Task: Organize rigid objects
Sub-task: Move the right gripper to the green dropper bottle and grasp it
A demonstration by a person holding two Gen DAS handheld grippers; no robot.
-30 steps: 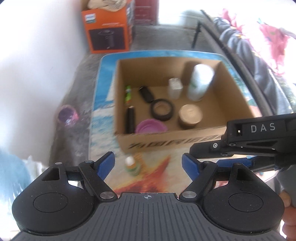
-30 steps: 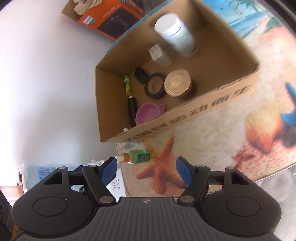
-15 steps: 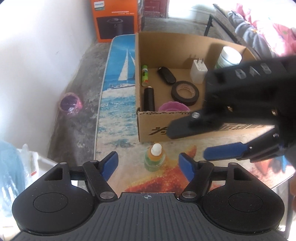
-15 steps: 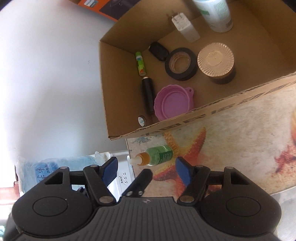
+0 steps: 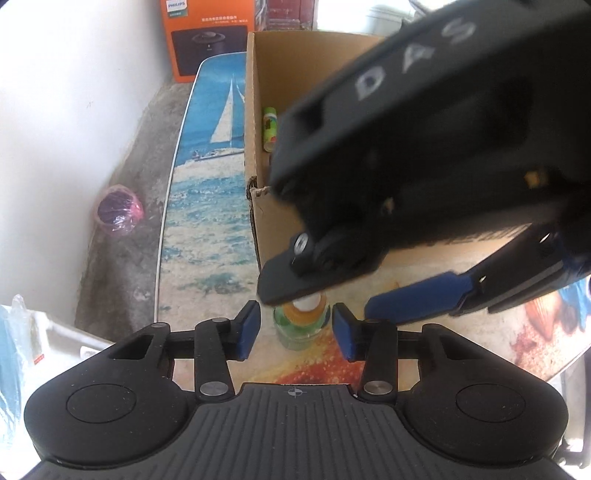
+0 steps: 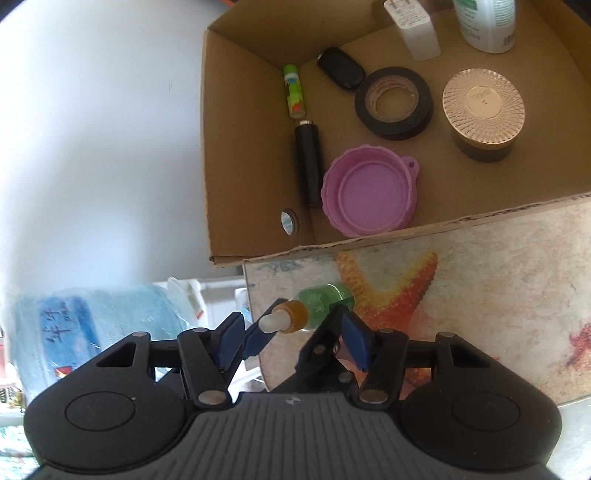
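Note:
A small green bottle [image 5: 301, 326] with an orange cap and white tip stands on the starfish-print table mat, just in front of the cardboard box [image 5: 255, 155]. My left gripper [image 5: 295, 330] straddles it. Its jaws are closing, with a thin gap still showing at each blue pad. My right gripper [image 5: 317, 299] hangs over the bottle's tip from the right, its jaws narrowing, pads apart. In the right wrist view the bottle [image 6: 321, 301] lies just beyond my right gripper [image 6: 291, 341], with the left gripper's fingers [image 6: 255, 339] beside it.
The box holds a pink lid [image 6: 369, 192], a tape roll [image 6: 393, 101], a gold-lidded jar [image 6: 484, 112], a black cylinder [image 6: 308, 162], a green tube [image 6: 293, 90], a black fob [image 6: 340, 68], a white charger [image 6: 417, 33]. The table edge [image 6: 251, 295] is at left. An orange carton [image 5: 210, 37] sits on the floor.
Both grippers have come down onto the green bottle. The left jaws have narrowed around it, and the right gripper has swung in over it from the right, now hiding most of the box.

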